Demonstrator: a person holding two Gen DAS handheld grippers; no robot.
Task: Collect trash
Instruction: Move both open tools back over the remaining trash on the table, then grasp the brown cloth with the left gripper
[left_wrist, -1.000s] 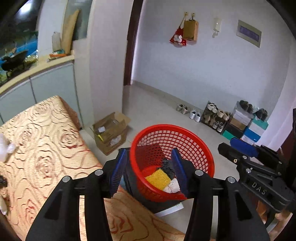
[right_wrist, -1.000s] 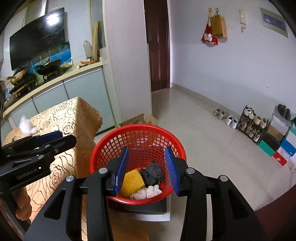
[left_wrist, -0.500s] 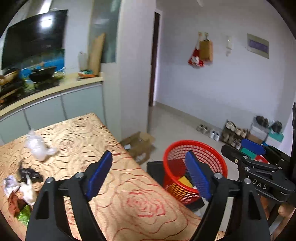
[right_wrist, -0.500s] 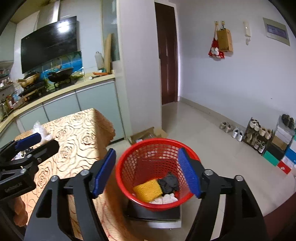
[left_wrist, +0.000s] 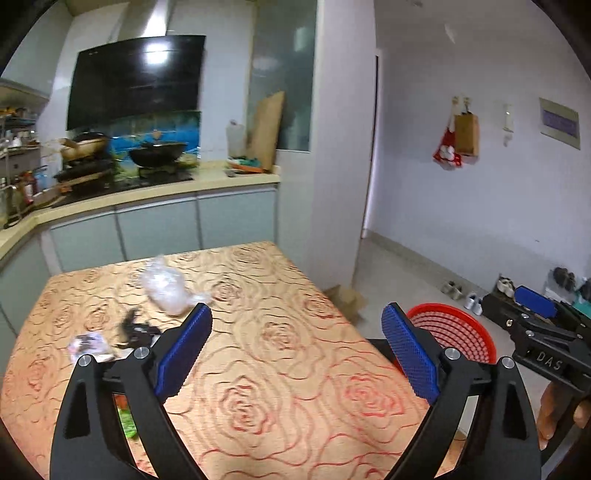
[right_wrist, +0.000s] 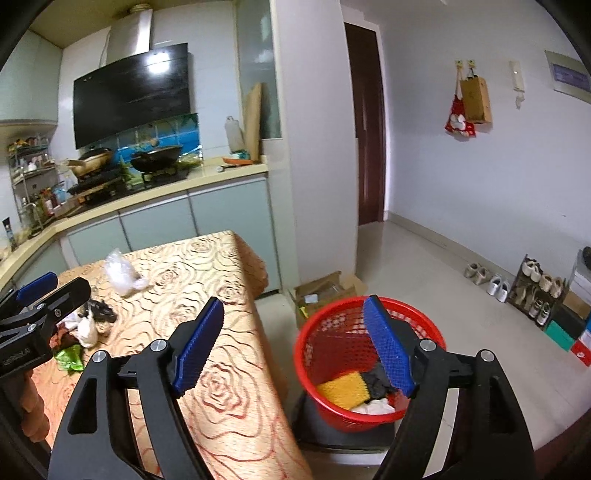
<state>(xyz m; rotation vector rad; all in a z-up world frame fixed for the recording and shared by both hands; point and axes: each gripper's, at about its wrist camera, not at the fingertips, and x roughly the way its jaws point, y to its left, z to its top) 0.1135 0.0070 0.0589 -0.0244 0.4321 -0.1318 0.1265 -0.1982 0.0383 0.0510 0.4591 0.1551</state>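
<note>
A red mesh basket (right_wrist: 369, 354) stands beside the table's right edge and holds a yellow sponge (right_wrist: 341, 389), a black scrap and white paper; it also shows in the left wrist view (left_wrist: 454, 332). On the rose-patterned table (left_wrist: 277, 343) lie a clear plastic bag (left_wrist: 166, 290), a black scrap (left_wrist: 135, 328), a small wrapper (left_wrist: 88, 343) and a green wrapper (right_wrist: 70, 360). My left gripper (left_wrist: 295, 354) is open and empty above the table. My right gripper (right_wrist: 291, 347) is open and empty, between table edge and basket.
An open cardboard box (right_wrist: 321, 291) sits on the floor behind the basket. A kitchen counter (right_wrist: 147, 199) with woks runs behind the table. A shoe rack (right_wrist: 535, 288) and shoes line the right wall. A white pillar (right_wrist: 317, 147) stands past the table.
Both grippers have opened wide and pulled back from over the basket. The left one has swung left, over the table with the trash.
</note>
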